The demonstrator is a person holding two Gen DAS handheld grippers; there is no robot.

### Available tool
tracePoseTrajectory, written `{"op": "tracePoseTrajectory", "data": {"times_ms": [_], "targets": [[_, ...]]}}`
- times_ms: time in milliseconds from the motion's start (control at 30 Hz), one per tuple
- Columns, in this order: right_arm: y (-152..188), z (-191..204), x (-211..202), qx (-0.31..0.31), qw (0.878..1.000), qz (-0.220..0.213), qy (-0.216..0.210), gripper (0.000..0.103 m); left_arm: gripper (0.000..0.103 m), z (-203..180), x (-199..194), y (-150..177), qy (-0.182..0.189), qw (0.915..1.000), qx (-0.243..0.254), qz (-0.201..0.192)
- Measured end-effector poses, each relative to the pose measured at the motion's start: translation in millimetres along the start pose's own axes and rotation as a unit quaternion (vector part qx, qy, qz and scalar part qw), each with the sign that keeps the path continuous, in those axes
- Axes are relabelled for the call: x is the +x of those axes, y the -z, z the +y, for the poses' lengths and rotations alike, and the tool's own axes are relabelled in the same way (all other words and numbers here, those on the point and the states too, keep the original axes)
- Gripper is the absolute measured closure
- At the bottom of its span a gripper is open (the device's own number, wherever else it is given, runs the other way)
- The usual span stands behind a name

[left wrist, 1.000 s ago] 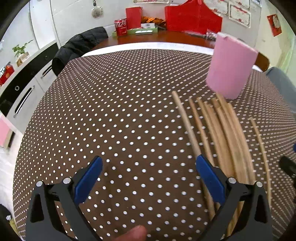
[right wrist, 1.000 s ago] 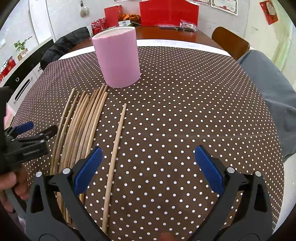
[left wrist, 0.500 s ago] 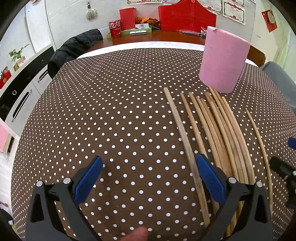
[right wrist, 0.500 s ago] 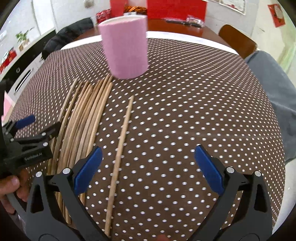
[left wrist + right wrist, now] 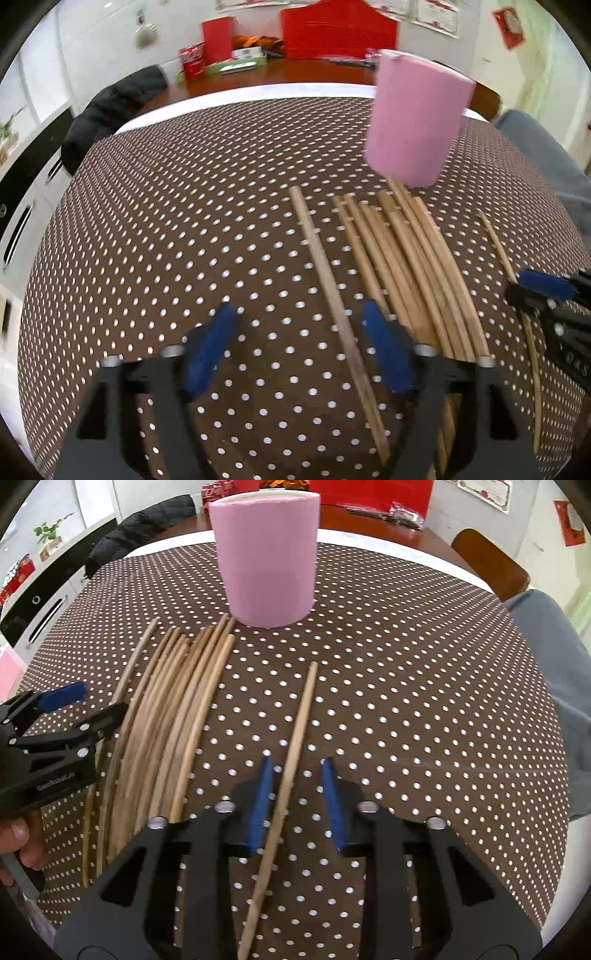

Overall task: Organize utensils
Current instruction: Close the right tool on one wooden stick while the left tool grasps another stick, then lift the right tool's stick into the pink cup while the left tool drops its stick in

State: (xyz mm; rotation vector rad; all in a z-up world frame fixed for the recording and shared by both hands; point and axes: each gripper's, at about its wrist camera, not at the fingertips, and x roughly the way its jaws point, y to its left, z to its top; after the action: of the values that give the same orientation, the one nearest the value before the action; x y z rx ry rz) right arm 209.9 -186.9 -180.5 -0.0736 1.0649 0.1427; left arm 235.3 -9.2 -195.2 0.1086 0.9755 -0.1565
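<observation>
Table: a round table under a brown cloth with white dots (image 5: 424,686); everything of the task lies on it.
Holder: a pink cylindrical holder (image 5: 267,557) stands upright toward the far side, just beyond the far tips of the sticks.
Bundle: a loose row of wooden chopsticks (image 5: 173,716) lies side by side, pointing roughly from the near edge toward the holder, some touching or overlapping.
Left single stick: one chopstick (image 5: 332,295) lies a little apart on the left of the bundle.
Right single stick: another chopstick (image 5: 295,738) lies alone, apart from the bundle on its right side.
Left gripper: the left gripper (image 5: 299,347) points down at the cloth with the left single stick between its blue pads; the jaws are closing, and a clear gap remains on both sides of the stick, though the right pad is the nearer one. The picture is blurred here.
Right gripper: the right gripper (image 5: 297,801) straddles the right single stick; its jaws are closing, the left pad looks to be against the stick, and the right pad stands a little off it.
Person: fingers (image 5: 22,845) show at the left gripper's handle, and a grey-clad leg (image 5: 554,657) is at the table's right edge.
Background: a dark jacket (image 5: 110,114) on a chair and red boxes (image 5: 336,33) on a far wooden table.
</observation>
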Motion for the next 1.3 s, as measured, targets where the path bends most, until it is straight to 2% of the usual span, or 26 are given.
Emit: {"op": "tracePoseTrajectory", "data": {"times_ms": [33, 67, 133, 200, 333, 500, 600, 733, 867, 967, 1100, 1300], "targets": [[-1.5, 0.3, 1.9, -0.002, 1.000, -0.001, -0.008, 0.093, 0.067, -0.3, -2.1, 0.0, 0.004, 1.0000, 0.003, -0.001], [-1.9, 0.7, 1.7, -0.003, 1.000, -0.002, -0.011, 0.094, 0.091, -0.2, -3.7, 0.4, 0.010, 0.9999, 0.003, -0.001], [-2.4, -1.6, 3.2, 0.002, 0.999, -0.008, -0.039, 0.097, 0.097, 3.0, -6.1, 2.2, 0.023, 0.9997, -0.005, 0.001], [-1.6, -2.6, 4.4, 0.005, 0.999, -0.013, -0.051, 0.097, 0.097, 11.2, -10.7, 6.4, 0.038, 0.9990, -0.024, -0.001], [0.5, -8.8, 2.0, 0.015, 0.996, -0.029, -0.078, 0.097, 0.097, 23.1, -27.6, 13.7, 0.041, 0.9977, -0.049, -0.026], [2.5, -17.9, -17.3, 0.035, 0.990, -0.073, -0.112, 0.097, 0.097, 37.0, -60.7, 12.9, 0.056, 0.9917, -0.074, -0.089], [2.9, -23.7, -34.3, 0.050, 0.984, -0.105, -0.137, 0.097, 0.097, 42.5, -85.4, 6.3, 0.067, 0.9842, -0.090, -0.137], [5.0, -41.7, -51.7, 0.082, 0.968, -0.153, -0.181, 0.097, 0.097, 43.5, -117.3, 0.3, 0.086, 0.9705, -0.095, -0.204], [2.8, -53.2, -65.8, 0.102, 0.954, -0.195, -0.203, 0.097, 0.097, 32.6, -141.7, -12.0, 0.105, 0.9538, -0.090, -0.267], [-2.8, -56.6, -81.1, 0.107, 0.945, -0.231, -0.207, 0.097, 0.097, 21.7, -144.1, -32.5, 0.116, 0.9417, -0.087, -0.304], [-31.7, -62.2, -109.9, 0.108, 0.931, -0.285, -0.200, 0.097, 0.097, 9.7, -149.0, -57.4, 0.138, 0.9267, -0.085, -0.339], [-90.3, -66.8, -144.2, 0.109, 0.909, -0.358, -0.185, 0.097, 0.097, -7.4, -154.8, -113.9, 0.170, 0.9002, -0.065, -0.395]]}}
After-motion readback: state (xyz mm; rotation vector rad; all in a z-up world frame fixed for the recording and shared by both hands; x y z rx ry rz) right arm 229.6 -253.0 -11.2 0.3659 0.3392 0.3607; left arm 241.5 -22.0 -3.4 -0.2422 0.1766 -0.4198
